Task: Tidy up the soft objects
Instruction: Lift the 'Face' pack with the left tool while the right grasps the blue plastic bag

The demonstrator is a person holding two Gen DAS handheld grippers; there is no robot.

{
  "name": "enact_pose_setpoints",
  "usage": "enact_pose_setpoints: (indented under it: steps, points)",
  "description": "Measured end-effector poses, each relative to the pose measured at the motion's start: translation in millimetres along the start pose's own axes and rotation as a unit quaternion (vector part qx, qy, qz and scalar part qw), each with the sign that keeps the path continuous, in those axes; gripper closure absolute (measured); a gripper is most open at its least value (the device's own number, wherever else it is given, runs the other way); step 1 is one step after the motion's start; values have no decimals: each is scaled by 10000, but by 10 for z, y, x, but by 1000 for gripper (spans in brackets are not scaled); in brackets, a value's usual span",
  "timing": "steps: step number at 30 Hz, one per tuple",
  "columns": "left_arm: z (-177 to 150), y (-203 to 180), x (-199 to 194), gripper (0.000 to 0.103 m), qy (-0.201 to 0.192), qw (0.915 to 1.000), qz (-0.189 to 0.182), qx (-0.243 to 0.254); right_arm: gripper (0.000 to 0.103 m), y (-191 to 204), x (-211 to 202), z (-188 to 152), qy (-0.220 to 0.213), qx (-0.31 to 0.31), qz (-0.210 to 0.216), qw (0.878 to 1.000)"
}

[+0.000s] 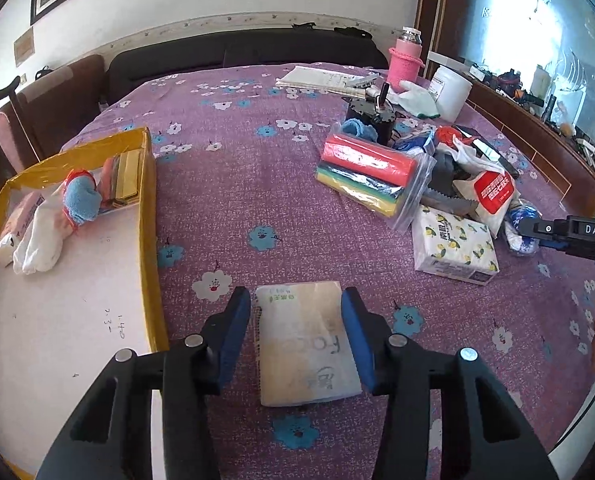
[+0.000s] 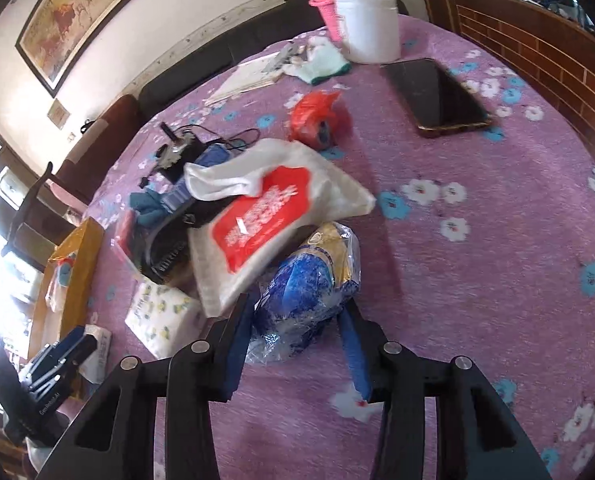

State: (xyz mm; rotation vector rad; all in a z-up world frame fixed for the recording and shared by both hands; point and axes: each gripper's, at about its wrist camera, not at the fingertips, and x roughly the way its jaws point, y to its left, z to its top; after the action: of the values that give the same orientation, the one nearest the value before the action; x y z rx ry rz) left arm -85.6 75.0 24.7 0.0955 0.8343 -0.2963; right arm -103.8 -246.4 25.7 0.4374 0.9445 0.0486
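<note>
The left gripper [image 1: 297,332] has its blue pads closed against both sides of a tissue pack [image 1: 305,344]. The right gripper [image 2: 297,332] pinches a crinkly blue bag [image 2: 309,292]. Both lie on the purple flowered cloth [image 1: 257,184]; a yellow-edged box [image 1: 149,200] stands left. The bag's contents are unclear.

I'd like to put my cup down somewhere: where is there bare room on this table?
Bare cloth lies between the yellow-edged box and the bag of coloured rolls, and in front of the phone. Around the lemon tissue pack and white pouch it's crowded.
</note>
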Motion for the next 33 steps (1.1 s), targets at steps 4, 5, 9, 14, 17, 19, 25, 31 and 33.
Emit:
enact_pose_setpoints:
  steps: [4,5,9,14,17,19,25,31,33]
  points:
    - [-38,115,-21,56,49,9994,256,221,58,-235,-109,-59,17,219,-71,9997]
    - [-52,159,-35,56,47,9992,311,236,58,-280,-137,-69,5,242,-90,9997]
    - [-95,425,-99,56,130,9983,556,94,58,-368,-165,-77,-8,270,-65,9996]
    - [-59,342,-462,30,-99,9997,189,-77,58,-290,-130,-71,-77,92,-145,9998]
    - [5,77,-456,19,-160,9998,3,152,58,-263,-118,-74,-99,43,-153,9998]
    - [47,-85,-265,19,76,9995,32,290,58,-258,-116,-73,-96,52,-155,9998]
    - [25,-251,276,21,698,9972,150,212,57,-294,-120,-75,-70,224,-92,9997]
    - [5,-101,42,59,452,9986,-248,-116,59,-258,-127,-65,-124,208,-45,9997]
    - [24,24,-124,59,302,9977,-496,-344,60,-261,-184,-83,-195,307,142,9992]
